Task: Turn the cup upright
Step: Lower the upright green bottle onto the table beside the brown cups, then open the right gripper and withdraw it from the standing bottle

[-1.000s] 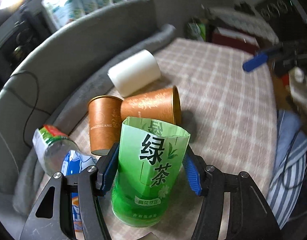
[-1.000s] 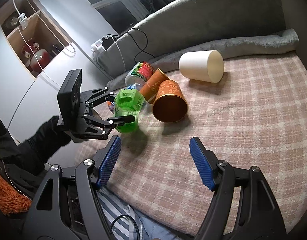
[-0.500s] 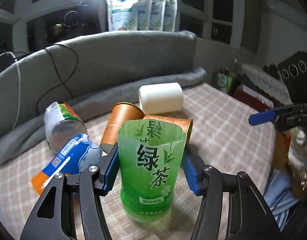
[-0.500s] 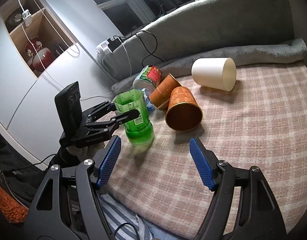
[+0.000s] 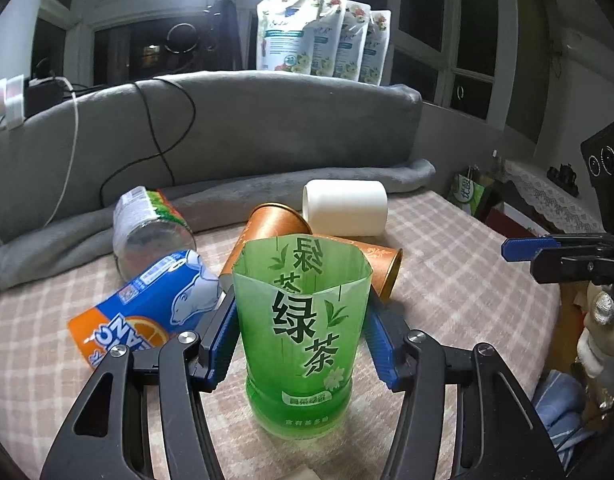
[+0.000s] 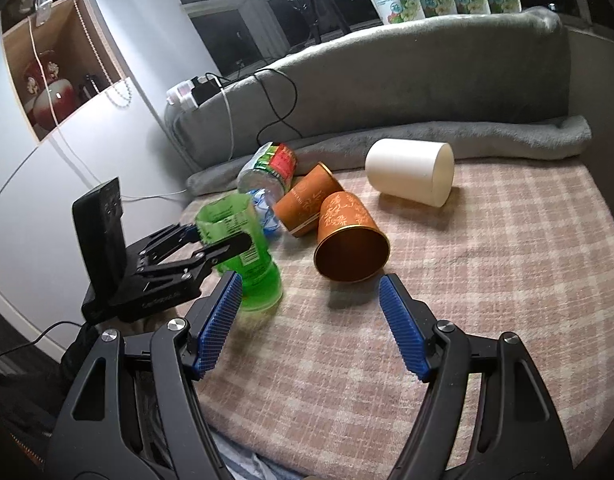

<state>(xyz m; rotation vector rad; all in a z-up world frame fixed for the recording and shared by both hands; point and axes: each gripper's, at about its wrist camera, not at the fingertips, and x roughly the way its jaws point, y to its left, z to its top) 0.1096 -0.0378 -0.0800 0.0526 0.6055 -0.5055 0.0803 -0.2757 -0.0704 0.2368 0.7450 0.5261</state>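
Note:
A green cut-bottle cup (image 5: 303, 332) with Chinese lettering stands upright, open end up, on the checked cloth. My left gripper (image 5: 301, 338) is shut on its sides; the right wrist view shows the same grip on the green cup (image 6: 243, 252). My right gripper (image 6: 311, 324) is open and empty, hovering over the cloth in front of a lying orange cup (image 6: 349, 242). Its blue finger (image 5: 527, 249) shows at the right of the left wrist view.
Two orange paper cups (image 5: 269, 228), a white cup (image 5: 347, 208), a clear labelled bottle cup (image 5: 149, 224) and a blue-orange bottle cup (image 5: 147, 304) lie on their sides behind the green cup. A grey padded backrest (image 5: 227, 128) rises behind. The bed edge (image 6: 347, 456) is near me.
My left gripper has turned the green cup from tilted to upright and lowered it onto the cloth. The right gripper has stayed open, drifting slightly.

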